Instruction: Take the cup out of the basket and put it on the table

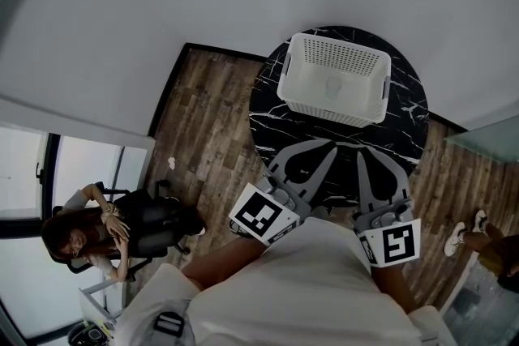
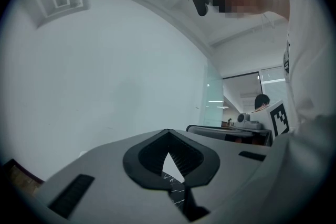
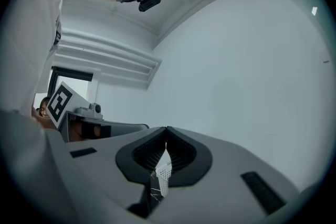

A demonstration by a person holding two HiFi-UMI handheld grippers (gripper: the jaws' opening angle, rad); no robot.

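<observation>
One white cup (image 1: 333, 85) lies inside the single white basket (image 1: 328, 111), which stands on one round black marble bench (image 1: 408, 124). At the bench's near edge are the left hand-held gripper (image 1: 324, 146) and the right hand-held gripper (image 1: 370, 156). Both have their jaw tips closed together on nothing.

Round tabletop (image 1: 405, 105), black with white marble-like veining, is recorded from above. One white perforated basket (image 1: 328, 111) is set directly on it, toward the far side and wholly within the rim. Dark surface is exposed all round the basket, widest at the near edge. Wood-plank floor (image 1: 211, 117) is seen beneath.
</observation>
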